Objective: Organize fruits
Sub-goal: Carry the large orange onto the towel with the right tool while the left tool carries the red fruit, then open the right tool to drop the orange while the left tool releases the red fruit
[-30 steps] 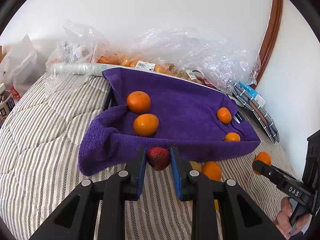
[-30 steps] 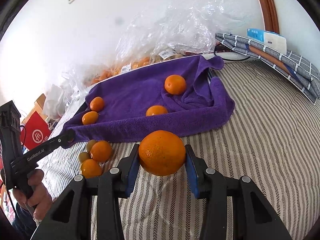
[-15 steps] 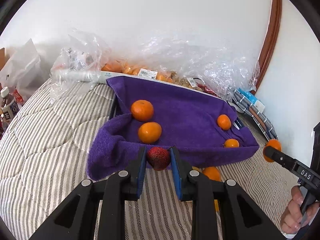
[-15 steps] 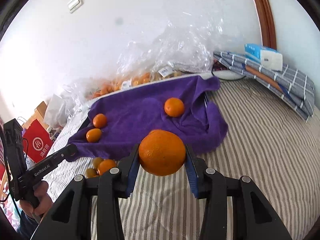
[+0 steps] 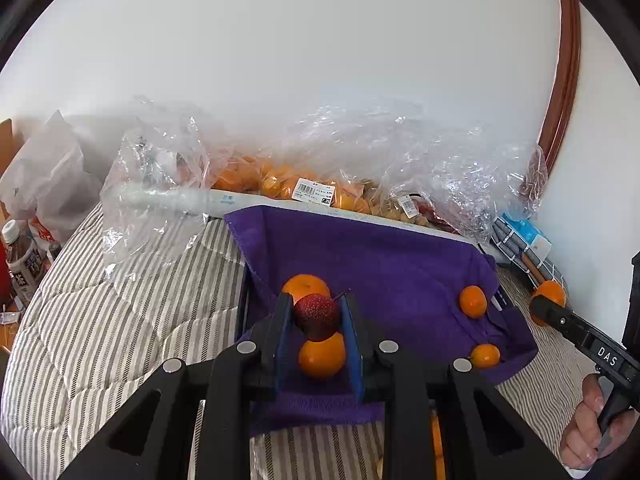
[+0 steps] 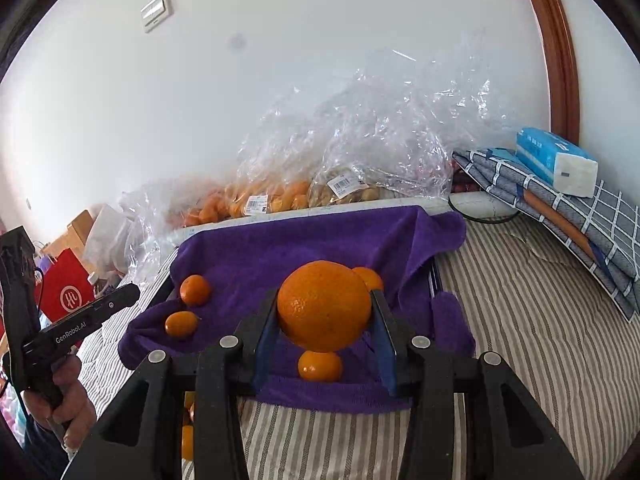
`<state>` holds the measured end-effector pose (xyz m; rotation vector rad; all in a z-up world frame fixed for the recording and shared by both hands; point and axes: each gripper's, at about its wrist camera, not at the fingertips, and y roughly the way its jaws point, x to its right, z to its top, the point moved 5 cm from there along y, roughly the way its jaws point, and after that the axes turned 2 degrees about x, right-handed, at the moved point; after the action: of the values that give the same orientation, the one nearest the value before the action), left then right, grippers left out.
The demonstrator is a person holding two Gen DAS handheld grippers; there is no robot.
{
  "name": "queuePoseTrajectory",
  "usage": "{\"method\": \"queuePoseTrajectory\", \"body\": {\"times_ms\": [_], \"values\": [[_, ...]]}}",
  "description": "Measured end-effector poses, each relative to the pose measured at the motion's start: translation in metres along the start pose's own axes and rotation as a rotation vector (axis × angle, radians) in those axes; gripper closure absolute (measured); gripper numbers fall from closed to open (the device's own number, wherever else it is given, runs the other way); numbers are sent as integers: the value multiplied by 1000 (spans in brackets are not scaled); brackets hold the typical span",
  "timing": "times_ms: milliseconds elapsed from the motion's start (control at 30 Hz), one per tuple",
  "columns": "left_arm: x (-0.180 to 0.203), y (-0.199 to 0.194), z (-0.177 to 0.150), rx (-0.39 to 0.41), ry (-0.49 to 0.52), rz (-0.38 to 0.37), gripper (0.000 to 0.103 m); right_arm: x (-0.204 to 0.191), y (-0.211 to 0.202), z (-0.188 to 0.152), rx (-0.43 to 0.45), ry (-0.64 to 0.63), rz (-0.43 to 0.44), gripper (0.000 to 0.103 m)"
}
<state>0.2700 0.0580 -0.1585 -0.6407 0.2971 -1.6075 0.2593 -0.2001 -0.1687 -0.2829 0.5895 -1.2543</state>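
My left gripper is shut on a small dark red fruit, held above the near edge of the purple towel. My right gripper is shut on a large orange, held above the same towel. Several small oranges lie on the towel: two in front of the left gripper, two at the right side. The right gripper shows at the right of the left wrist view with its orange.
Clear plastic bags of oranges lie along the wall behind the towel. A folded checked cloth with a tissue pack lies at the right. Bottles and a red bag stand at the left. More oranges lie on the striped bedding.
Both grippers have risen and moved forward over the towel's near edge, each still holding its fruit. The towel and its oranges now sit lower in both views.
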Motion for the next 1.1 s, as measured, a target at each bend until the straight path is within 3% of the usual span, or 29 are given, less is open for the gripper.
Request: {"method": "queuePoseTrajectory", "body": {"times_ms": [300,600,933,1100], "values": [[-3,40,-6,-48,-41,-43,80,12,46,-18,-88,-13,-26,60],[2,50,-15,-79,-36,-53,80,20,57,-25,-115,38,-42,60],[3,52,-18,-87,-39,-53,80,18,47,-21,-61,16,-70,53],[5,50,-18,-78,-26,-47,74,20,42,-20,-39,28,-94,49]]}}
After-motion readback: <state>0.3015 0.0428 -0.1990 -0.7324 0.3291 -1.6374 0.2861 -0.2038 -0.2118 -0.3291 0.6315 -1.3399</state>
